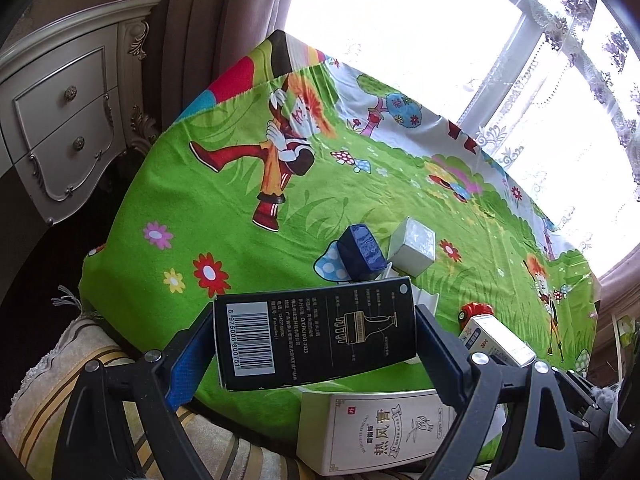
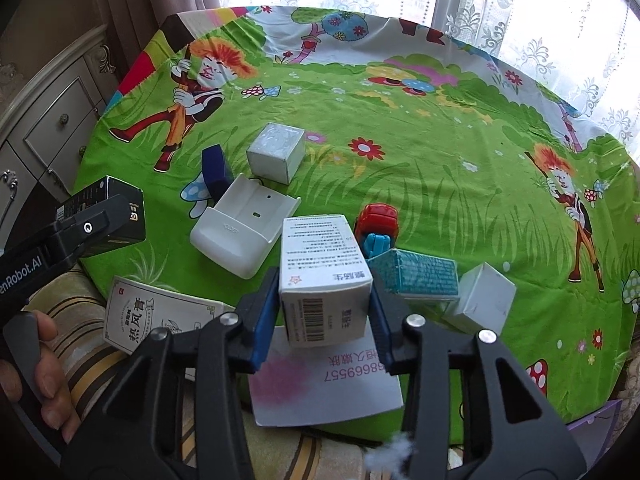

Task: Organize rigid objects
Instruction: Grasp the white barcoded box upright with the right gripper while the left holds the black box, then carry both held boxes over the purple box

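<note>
My left claw pinches the black box across its ends, holding it above the table's near edge. My right claw pinches a white carton. Just ahead of it I see a toy car and a teal box; ahead-left lies a white tray, under it a flat card.

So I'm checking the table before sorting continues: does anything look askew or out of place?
The cream box overhangs the near table edge onto the striped cushion. Boxes lie jumbled around the toy car.
</note>
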### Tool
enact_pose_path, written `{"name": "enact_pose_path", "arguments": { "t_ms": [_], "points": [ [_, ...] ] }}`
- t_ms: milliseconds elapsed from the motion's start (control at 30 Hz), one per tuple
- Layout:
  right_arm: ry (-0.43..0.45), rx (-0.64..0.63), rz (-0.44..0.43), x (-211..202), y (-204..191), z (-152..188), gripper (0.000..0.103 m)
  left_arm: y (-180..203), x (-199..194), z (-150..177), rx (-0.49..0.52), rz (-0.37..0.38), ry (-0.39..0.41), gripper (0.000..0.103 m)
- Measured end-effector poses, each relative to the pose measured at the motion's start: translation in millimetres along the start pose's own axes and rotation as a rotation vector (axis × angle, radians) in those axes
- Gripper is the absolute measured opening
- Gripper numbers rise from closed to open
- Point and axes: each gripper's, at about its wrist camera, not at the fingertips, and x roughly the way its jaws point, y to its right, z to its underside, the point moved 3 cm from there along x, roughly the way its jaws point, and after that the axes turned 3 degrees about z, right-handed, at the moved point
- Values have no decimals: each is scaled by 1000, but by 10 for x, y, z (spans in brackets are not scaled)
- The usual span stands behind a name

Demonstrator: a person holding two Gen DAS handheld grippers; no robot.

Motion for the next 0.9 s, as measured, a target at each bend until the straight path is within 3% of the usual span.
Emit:
{"name": "enact_pose_path", "arguments": {
  "t_ms": [367,900],
  "points": [
    [69,90,19,-418,233,227,46,393,-378,50,157,52,117,93],
    [128,208,46,-1010,732,738,46,1144,-655,626,341,216,18,93]
  ]
}}
